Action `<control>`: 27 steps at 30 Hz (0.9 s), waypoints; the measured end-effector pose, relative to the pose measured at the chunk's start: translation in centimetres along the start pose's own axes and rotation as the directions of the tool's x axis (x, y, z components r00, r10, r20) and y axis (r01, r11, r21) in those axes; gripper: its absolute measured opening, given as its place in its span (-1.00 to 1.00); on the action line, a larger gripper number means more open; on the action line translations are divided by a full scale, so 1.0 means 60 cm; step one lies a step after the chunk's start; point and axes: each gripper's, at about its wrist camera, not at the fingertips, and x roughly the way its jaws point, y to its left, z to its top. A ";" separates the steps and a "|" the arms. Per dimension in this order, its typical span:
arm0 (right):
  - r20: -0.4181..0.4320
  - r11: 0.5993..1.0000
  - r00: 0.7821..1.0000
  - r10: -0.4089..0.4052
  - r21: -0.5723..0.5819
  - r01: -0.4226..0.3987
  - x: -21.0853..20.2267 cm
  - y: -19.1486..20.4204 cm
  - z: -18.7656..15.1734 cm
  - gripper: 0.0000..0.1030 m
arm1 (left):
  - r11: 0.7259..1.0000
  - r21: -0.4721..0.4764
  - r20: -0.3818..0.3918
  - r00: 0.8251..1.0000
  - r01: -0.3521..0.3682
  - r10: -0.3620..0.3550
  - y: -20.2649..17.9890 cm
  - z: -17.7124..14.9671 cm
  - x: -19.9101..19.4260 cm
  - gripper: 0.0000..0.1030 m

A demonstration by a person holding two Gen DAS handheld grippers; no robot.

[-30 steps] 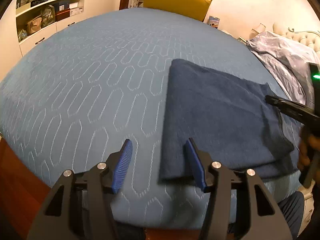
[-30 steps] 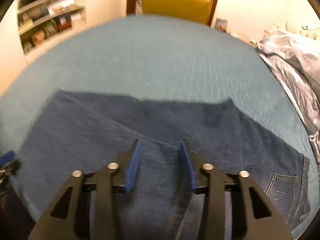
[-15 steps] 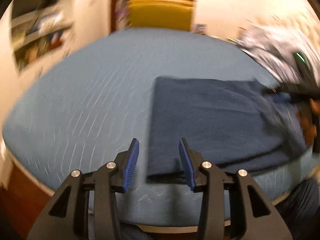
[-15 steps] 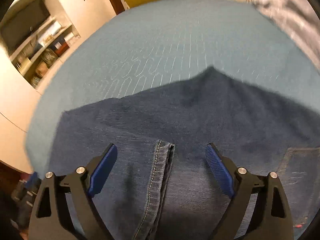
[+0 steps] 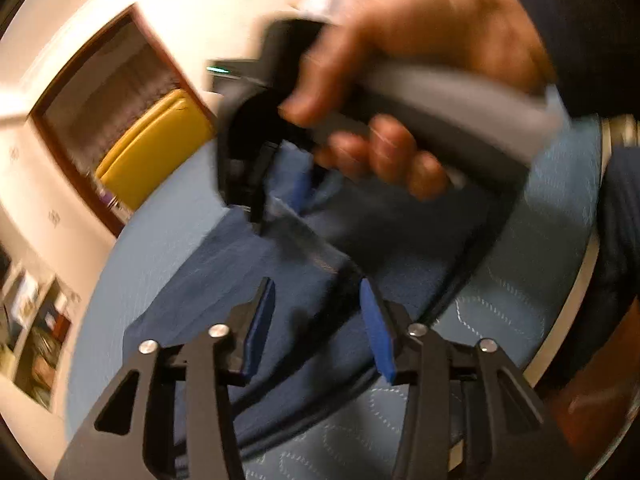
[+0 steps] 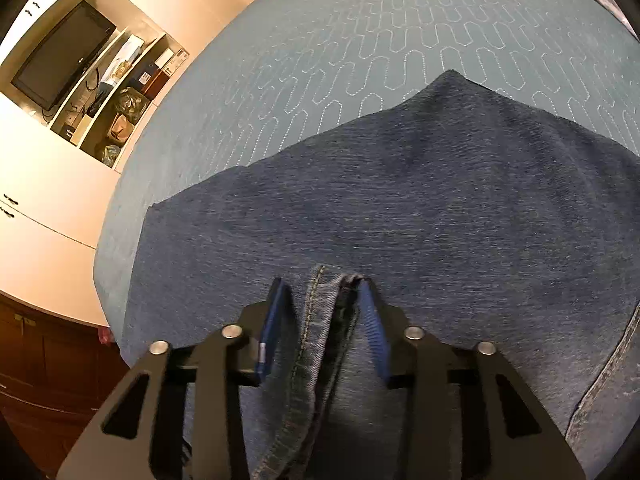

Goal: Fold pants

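Dark blue denim pants (image 6: 400,200) lie folded flat on the blue quilted bed (image 6: 360,40). My right gripper (image 6: 322,294) points down at them, and its jaws are closing on a bunched, stitched hem (image 6: 320,312) that stands up between the pads. In the left wrist view, which is blurred and tilted, a hand (image 5: 400,60) holds that right gripper (image 5: 296,188), with lighter fabric pulled up to it. My left gripper (image 5: 316,296) hovers over the pants (image 5: 240,272). Its jaws are opening, a fold edge runs between them, and the pads do not press on it.
A back pocket (image 6: 608,380) shows at the right. White shelves (image 6: 120,92) and a television (image 6: 60,60) stand beyond the bed's left side, above a dark wooden frame (image 6: 48,360). A yellow chair (image 5: 152,152) sits at the far end. The person's body (image 5: 616,220) is close on the right.
The left gripper has swung right and rolled, coming up close to the right gripper. The right jaws opened wide over the hem, then closed around it.
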 end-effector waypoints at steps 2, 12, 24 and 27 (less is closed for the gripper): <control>0.002 1.000 1.000 -0.012 -0.018 0.012 -0.002 0.001 -0.003 -0.37 | 0.999 0.033 -0.018 1.000 -0.016 0.017 -0.012 0.002 0.016 -0.07; 0.086 0.991 0.996 -0.038 -0.122 0.048 -0.042 0.055 0.016 -0.73 | 0.998 -0.050 -0.038 0.998 -0.050 0.048 0.011 0.046 0.031 -0.68; 0.163 0.966 0.962 -0.219 -0.099 0.237 -0.050 0.054 -0.012 -0.24 | 0.901 -0.419 0.021 0.994 0.109 -0.111 0.110 0.010 -0.015 0.15; 0.253 0.950 0.935 -0.250 -0.124 0.287 -0.081 0.105 -0.032 0.31 | 0.767 -0.640 -0.003 0.998 0.042 -0.057 0.220 -0.037 -0.013 0.08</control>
